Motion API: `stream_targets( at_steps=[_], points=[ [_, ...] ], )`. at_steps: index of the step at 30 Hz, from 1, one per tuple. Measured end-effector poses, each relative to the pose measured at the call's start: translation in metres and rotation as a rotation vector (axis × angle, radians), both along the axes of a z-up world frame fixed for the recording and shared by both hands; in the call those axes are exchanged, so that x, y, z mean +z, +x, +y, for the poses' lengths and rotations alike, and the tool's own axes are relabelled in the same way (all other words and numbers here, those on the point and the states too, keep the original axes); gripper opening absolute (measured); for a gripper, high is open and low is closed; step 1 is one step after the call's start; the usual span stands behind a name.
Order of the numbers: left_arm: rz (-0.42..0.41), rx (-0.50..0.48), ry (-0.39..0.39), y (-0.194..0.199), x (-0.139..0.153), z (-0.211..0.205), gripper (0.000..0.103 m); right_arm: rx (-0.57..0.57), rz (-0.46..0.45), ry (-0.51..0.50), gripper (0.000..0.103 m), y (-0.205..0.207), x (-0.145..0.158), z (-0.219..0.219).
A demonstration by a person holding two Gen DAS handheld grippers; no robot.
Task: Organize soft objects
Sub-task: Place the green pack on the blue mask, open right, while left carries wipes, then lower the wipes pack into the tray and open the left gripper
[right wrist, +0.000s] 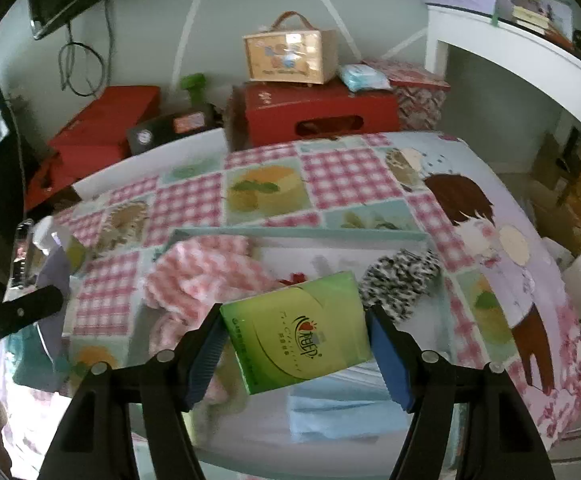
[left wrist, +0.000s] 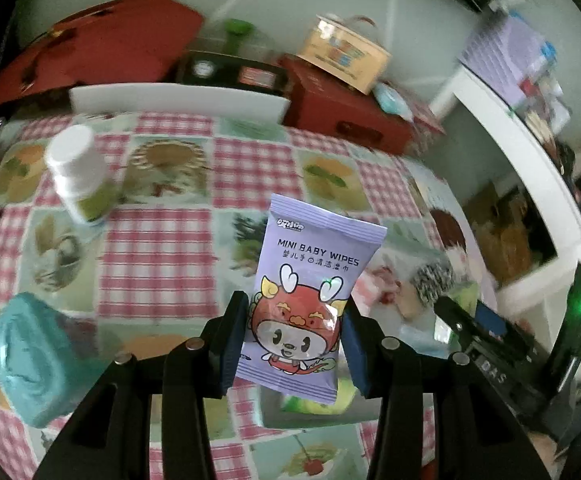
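Two soft packs, each lifted clear of the worktop (left wrist: 162, 240): left hand-held gripper (left wrist: 294, 340) clamps purple wipes packet (left wrist: 310, 292); right hand-held gripper (right wrist: 296, 344) clamps green tissue pack (right wrist: 298, 332) above the tray (right wrist: 298, 236) (presumably its destination, cloths already inside).

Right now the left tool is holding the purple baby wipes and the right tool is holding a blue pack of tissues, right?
Almost. The right tool holds a green pack of tissues, not a blue one; the right wrist view shows it clamped between the pads. The left tool does hold the purple baby wipes.
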State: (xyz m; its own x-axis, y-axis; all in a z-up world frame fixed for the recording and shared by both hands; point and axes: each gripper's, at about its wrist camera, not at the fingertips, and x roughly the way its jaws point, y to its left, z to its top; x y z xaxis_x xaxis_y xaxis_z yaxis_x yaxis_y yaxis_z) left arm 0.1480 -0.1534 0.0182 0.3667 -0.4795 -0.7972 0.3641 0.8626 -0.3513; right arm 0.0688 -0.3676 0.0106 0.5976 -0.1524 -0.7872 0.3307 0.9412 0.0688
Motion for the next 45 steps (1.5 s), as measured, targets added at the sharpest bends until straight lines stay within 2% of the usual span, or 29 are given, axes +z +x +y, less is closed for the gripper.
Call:
stream_targets(
  at_steps=[6,16,28,35,45],
  points=[
    [0.015,-0.095,0.022,-0.013,-0.013,-0.036,0.046,-0.064,0.015,0.0,0.073,-0.011,-0.01,-0.025],
    [0.015,-0.182,0.082,-0.025,-0.04,-0.072,0.046,-0.089,0.053,-0.001,0.073,-0.015,-0.024,-0.039],
    [0.014,-0.176,0.078,-0.02,-0.052,-0.077,0.046,-0.024,0.113,0.002,0.073,-0.004,-0.046,-0.023],
    [0.041,-0.175,0.096,-0.017,-0.063,-0.081,0.047,0.02,0.153,0.001,0.073,0.003,-0.059,-0.012],
    [0.083,-0.178,0.115,-0.013,-0.075,-0.084,0.05,0.021,0.205,-0.013,0.076,0.007,-0.072,-0.01]
  ],
)
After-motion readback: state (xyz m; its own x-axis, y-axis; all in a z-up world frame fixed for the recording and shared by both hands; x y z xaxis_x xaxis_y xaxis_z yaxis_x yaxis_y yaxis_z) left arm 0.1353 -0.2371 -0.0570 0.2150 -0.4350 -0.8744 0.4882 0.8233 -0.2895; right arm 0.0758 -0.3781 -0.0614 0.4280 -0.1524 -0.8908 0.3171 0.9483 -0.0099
